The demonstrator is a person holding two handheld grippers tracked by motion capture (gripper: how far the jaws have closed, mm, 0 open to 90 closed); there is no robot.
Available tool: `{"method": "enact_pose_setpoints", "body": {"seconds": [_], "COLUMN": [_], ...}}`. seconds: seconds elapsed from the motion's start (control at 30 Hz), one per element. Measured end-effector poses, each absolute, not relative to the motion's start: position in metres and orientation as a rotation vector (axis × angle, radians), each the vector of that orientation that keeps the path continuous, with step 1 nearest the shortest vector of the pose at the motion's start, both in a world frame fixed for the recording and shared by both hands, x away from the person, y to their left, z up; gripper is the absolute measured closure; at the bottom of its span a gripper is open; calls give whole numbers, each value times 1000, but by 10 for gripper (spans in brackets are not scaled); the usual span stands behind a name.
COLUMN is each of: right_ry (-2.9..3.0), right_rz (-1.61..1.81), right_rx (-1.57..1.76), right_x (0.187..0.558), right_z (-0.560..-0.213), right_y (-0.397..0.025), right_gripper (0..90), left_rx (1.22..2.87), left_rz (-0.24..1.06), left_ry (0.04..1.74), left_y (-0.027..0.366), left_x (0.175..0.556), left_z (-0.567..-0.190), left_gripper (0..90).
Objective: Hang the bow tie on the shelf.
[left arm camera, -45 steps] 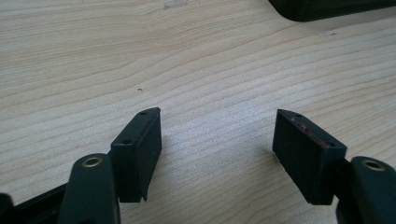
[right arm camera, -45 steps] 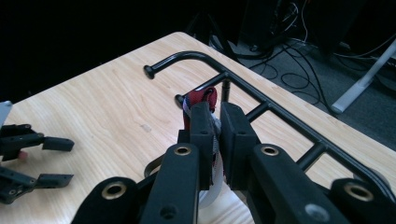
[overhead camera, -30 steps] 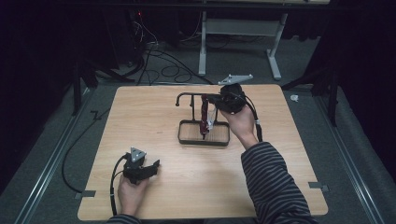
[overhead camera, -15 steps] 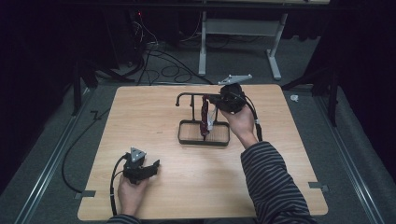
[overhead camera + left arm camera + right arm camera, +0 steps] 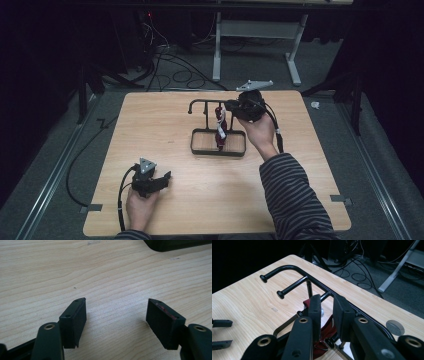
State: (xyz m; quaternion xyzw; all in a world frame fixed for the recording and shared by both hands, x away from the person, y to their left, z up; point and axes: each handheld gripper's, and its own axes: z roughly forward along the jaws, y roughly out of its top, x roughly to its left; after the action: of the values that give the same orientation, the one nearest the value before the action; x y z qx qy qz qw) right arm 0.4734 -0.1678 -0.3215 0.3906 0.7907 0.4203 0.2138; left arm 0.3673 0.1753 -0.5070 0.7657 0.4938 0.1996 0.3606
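A dark red strap (image 5: 220,131) is hanging from one peg of a black metal rack (image 5: 218,148) that is standing a little past the centre of the wooden table (image 5: 150,125), toward one o'clock. It is draping from the peg down into the rack's rectangular base frame, so it is looking soft, limp and light; a small silvery fitting (image 5: 322,312) is showing near its top in the right gripper view. My guess is that it will fold and swing rather than hold its shape, and that the best hold is high up, just under the peg, where the material is bunching. The rack itself is reading as stiff and light (it could tip if the strap snags on the peg's knobbed end).

The right gripper (image 5: 231,106) is reaching in from three o'clock, level with the top bar. In its own view (image 5: 327,308) the jaws are standing narrowly apart, with the strap showing in the gap below the tips; whether they are pinching it I cannot tell.

The left gripper (image 5: 166,176) is resting low at seven o'clock, well apart from the rack, jaws spread wide over bare wood (image 5: 116,315) and holding nothing.
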Motion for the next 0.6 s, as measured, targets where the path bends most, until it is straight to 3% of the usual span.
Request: {"method": "enact_pose_setpoints", "body": {"seconds": [0.6], "right_ry": [2149], "right_rz": [1231], "right_rx": [1070], "right_x": [445], "right_z": [-317], "right_y": [-201], "right_gripper": [792], "left_rx": [1976], "left_rz": [523], "left_ry": [1271], "left_y": [174], "left_x": [367], "left_z": [-507], "left_gripper": [332]}}
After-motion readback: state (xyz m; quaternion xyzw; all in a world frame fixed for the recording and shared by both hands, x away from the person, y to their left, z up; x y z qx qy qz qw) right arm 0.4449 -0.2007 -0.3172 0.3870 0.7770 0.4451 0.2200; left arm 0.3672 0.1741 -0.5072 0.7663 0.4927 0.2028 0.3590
